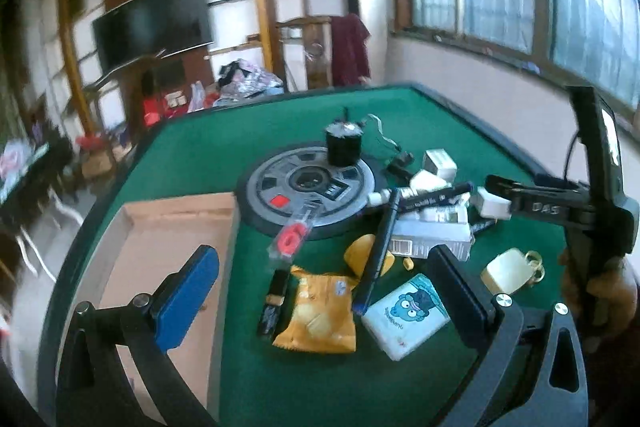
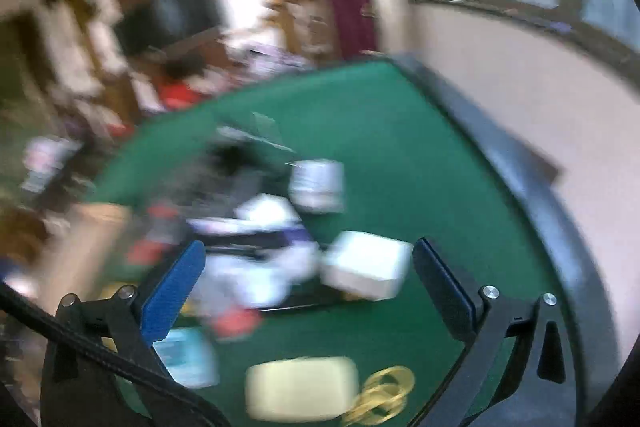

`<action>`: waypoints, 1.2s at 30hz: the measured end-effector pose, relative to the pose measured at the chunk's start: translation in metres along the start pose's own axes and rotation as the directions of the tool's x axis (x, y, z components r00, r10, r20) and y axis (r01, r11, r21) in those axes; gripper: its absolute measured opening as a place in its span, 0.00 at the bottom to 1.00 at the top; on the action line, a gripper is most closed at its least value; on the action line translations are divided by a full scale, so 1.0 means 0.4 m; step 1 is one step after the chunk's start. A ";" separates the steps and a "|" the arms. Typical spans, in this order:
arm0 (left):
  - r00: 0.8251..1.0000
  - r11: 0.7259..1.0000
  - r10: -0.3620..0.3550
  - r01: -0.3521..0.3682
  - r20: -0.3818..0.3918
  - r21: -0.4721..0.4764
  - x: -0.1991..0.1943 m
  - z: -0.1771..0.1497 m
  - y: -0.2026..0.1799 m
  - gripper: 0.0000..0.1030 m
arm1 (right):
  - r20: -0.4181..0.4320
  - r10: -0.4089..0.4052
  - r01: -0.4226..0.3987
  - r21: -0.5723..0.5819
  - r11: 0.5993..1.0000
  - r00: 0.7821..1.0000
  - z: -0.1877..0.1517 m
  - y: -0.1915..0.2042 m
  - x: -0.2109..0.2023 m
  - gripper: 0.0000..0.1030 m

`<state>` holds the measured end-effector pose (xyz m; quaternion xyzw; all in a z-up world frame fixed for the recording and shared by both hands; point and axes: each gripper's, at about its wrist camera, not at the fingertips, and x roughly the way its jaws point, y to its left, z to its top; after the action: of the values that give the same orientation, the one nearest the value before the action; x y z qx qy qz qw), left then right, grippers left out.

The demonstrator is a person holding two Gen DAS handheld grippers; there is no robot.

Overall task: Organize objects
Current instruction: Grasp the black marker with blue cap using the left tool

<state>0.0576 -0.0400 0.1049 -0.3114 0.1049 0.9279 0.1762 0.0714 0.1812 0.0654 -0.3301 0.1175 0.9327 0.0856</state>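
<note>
My left gripper [image 1: 320, 259] hangs open over a clutter on the green table [image 1: 224, 155]. Below its wide jaws lie a yellow snack packet [image 1: 320, 311], a red number candle in a clear pack [image 1: 294, 235], a black marker [image 1: 380, 251] and a white box with a blue cartoon [image 1: 408, 311]. An open cardboard box [image 1: 168, 267] sits under the blue left finger [image 1: 188, 303]. The right wrist view is blurred. My right gripper [image 2: 310, 249] is open above a white box [image 2: 364, 269], touching nothing. A cream object with gold rings [image 2: 300, 387] lies nearer.
A grey weight plate [image 1: 308, 187] carries a black cup [image 1: 344, 145]. Small white boxes [image 1: 438, 163] and a gold lock [image 1: 508, 269] lie to the right. A person's hand [image 1: 600, 291] holds the other tool there. The table's dark rim [image 2: 520, 171] runs along the right.
</note>
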 end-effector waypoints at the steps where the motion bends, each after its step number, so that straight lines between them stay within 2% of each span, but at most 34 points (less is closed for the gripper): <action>1: 1.000 1.000 0.002 -0.002 -0.016 0.025 0.019 -0.001 -0.015 0.98 | -0.010 -0.034 0.034 -0.012 0.999 0.999 -0.007 -0.004 0.022 1.00; 3: 0.999 0.998 -0.001 0.005 -0.049 0.067 0.060 -0.001 -0.046 0.98 | -0.059 -0.001 0.003 0.020 1.000 0.998 -0.008 -0.022 0.040 1.00; 4: 0.998 0.997 -0.008 0.013 -0.063 0.082 0.080 0.000 -0.059 0.98 | -0.049 0.042 -0.040 0.039 0.998 0.998 -0.007 -0.030 0.032 1.00; 7: 0.994 0.991 -0.032 0.045 -0.108 0.122 0.138 0.015 -0.093 0.91 | -0.029 0.039 -0.038 0.034 0.999 0.999 -0.009 -0.019 0.017 1.00; 10: 0.990 0.985 -0.035 0.058 -0.138 0.162 0.178 0.020 -0.111 0.74 | -0.046 0.078 -0.075 0.059 0.995 0.996 -0.019 -0.027 0.022 1.00; 12: 0.987 0.982 -0.033 0.061 -0.160 0.176 0.196 0.024 -0.113 0.57 | -0.055 0.072 -0.068 0.071 0.995 0.996 -0.018 -0.029 0.034 1.00; 15: 0.980 0.984 -0.062 0.092 -0.191 0.153 0.221 0.034 -0.109 0.50 | -0.057 0.089 -0.082 0.112 0.990 0.994 -0.019 -0.041 0.024 1.00; 25: 0.975 0.981 -0.073 0.109 -0.210 0.163 0.255 0.037 -0.118 0.48 | -0.069 0.073 -0.063 0.148 0.987 0.995 -0.022 -0.052 0.036 1.00; 26: 0.973 0.981 -0.085 0.120 -0.217 0.155 0.255 0.037 -0.115 0.40 | -0.073 0.073 -0.062 0.148 0.987 0.995 -0.023 -0.051 0.038 1.00; 27: 0.969 0.980 -0.100 0.135 -0.226 0.148 0.257 0.035 -0.113 0.24 | -0.074 0.071 -0.060 0.148 0.987 0.995 -0.023 -0.052 0.040 1.00; 29: 0.964 0.980 -0.098 0.137 -0.249 0.145 0.262 0.029 -0.111 0.14 | -0.077 0.066 -0.054 0.148 0.987 0.995 -0.024 -0.052 0.041 1.00; 34: 0.960 0.980 -0.107 0.145 -0.258 0.133 0.266 0.023 -0.111 0.14 | -0.081 0.062 -0.049 0.149 0.988 0.995 -0.026 -0.054 0.046 1.00; 36: 0.962 0.977 -0.088 0.134 -0.259 0.165 0.271 0.018 -0.126 0.18 | -0.089 0.060 -0.046 0.147 0.988 0.994 -0.028 -0.053 0.049 1.00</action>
<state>-0.0071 0.0368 0.0396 -0.4139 0.1922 0.8565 0.2412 0.0679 0.1999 0.0409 -0.3628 0.1974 0.9073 0.0789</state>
